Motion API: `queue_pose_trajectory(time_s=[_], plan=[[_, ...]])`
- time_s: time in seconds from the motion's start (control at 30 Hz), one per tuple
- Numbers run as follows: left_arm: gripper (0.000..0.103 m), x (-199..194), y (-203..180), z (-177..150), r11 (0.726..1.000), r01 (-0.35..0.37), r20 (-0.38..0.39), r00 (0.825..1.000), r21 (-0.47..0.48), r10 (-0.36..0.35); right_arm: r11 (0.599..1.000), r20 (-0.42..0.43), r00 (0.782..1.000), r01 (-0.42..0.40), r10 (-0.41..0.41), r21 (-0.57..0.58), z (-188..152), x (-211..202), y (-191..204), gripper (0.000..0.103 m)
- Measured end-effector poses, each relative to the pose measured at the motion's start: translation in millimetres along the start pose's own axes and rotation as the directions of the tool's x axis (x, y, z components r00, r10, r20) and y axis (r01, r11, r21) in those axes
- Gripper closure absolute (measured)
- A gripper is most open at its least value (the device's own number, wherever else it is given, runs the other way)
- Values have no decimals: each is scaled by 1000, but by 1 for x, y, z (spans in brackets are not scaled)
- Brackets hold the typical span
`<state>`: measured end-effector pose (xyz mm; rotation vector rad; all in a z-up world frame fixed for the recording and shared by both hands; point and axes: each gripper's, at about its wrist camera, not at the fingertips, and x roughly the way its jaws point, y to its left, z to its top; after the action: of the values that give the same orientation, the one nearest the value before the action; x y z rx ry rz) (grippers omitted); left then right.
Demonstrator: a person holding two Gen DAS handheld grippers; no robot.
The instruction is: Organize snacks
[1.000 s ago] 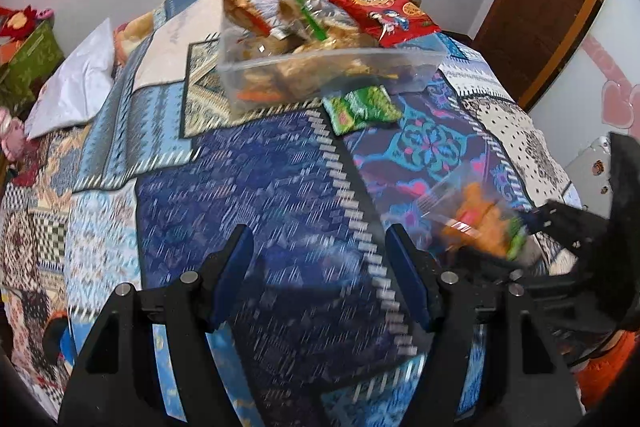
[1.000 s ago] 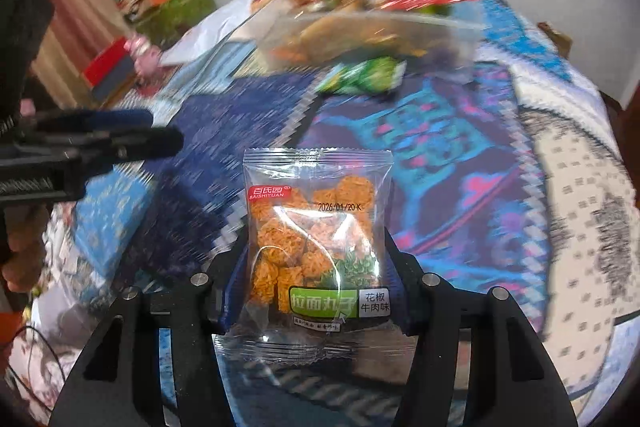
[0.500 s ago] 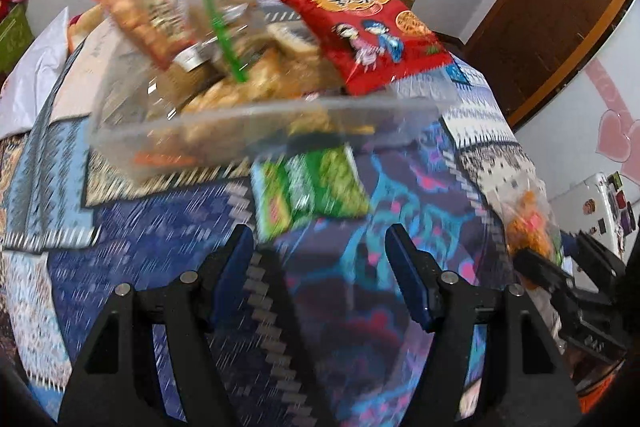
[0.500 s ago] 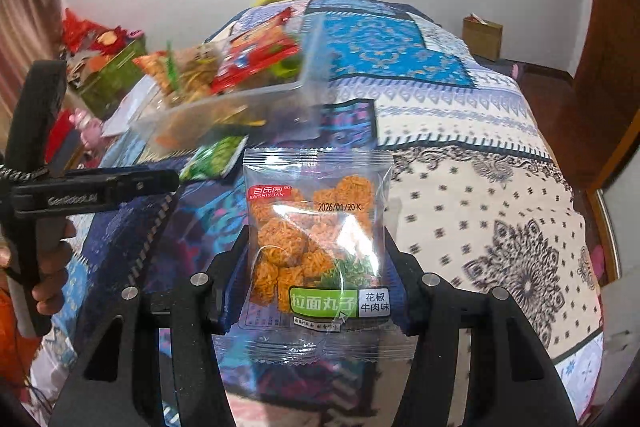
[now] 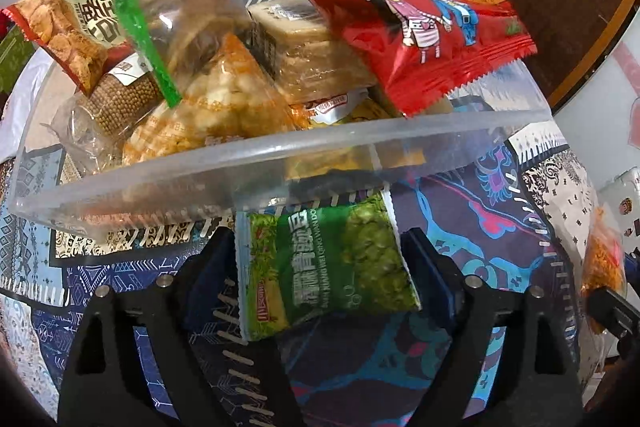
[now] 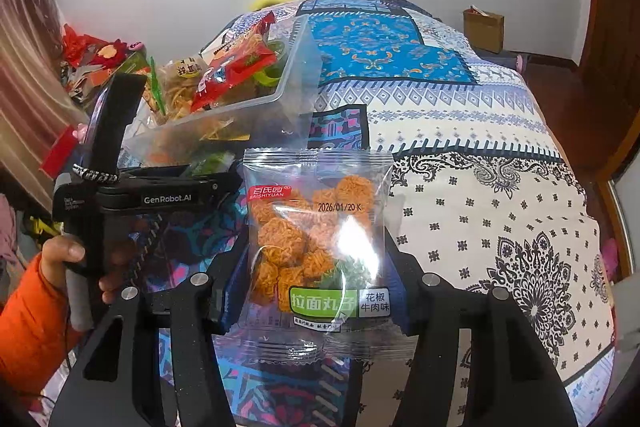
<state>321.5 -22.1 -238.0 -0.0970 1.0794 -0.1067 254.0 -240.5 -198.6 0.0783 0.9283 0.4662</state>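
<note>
A green pea packet (image 5: 328, 267) lies on the patterned bedspread, right against the front wall of a clear plastic box (image 5: 240, 163) heaped with snack packets. A red packet (image 5: 400, 11) sits on top of the heap. My left gripper (image 5: 318, 239) straddles the green packet. Its jaws are opening, and the pads stand beside the packet's edges without pressing on it. My right gripper (image 6: 316, 267) is shut on a clear packet of orange noodle balls (image 6: 316, 235), held above the bed to the right of the box (image 6: 296, 67). That packet also shows at the left wrist view's right edge (image 5: 604, 259).
A person's hand (image 6: 60, 259) in an orange sleeve holds the left gripper's handle. The bedspread (image 6: 480, 187) stretches wide to the right of the box. A cardboard box (image 6: 484, 29) stands on the floor beyond the bed, and red clutter (image 6: 96, 63) is piled at the left. A wooden door (image 5: 568, 7) is at the right.
The left gripper has moved forward and down to the box and now straddles the green packet, with its jaws wider. The right gripper swung to the right and still holds the noodle-ball packet.
</note>
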Motion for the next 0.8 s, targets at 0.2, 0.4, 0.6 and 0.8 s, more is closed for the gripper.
queue_pose_trajectory(time_s=[0.2,0.4,0.6,0.8], plan=[[46,-17,16,-15,999,-19,44,999,-48,22,1000,-1,1000,-9,9,8,0,2,1,49],[54,-43,23,-36,999,-11,67,998,-39,13,999,-9,999,-32,32,2,1,5,9,49],[55,-81,42,-59,998,8,119,993,-66,0,999,7,999,-44,44,-32,8,4,26,49],[55,-116,61,-52,996,18,178,984,-84,-3,997,35,998,-57,59,-45,25,4,38,49]])
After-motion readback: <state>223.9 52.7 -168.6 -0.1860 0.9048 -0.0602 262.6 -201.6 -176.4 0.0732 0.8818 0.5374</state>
